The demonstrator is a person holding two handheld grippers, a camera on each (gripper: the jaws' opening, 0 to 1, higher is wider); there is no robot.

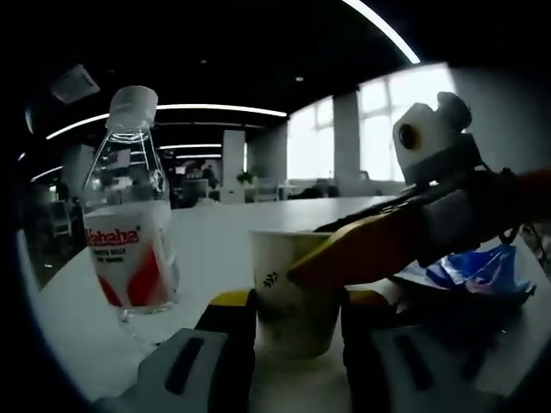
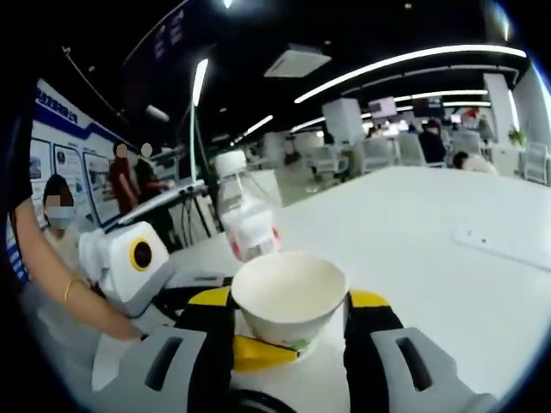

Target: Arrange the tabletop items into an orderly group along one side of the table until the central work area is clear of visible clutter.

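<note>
White table (image 2: 448,284) wide, mostly bare. Bottle (image 1: 131,215) upright beside paper cup (image 2: 288,297). Left gripper (image 1: 297,331) & right gripper (image 2: 288,331) both w/ jaws spread around cup; squeeze not certain. Next, prob: one lets go, other carries cup to edge.

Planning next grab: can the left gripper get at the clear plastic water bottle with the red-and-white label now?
Probably not yet: the left gripper has a white paper cup between its jaws. The bottle itself stands unobstructed alongside.
</note>
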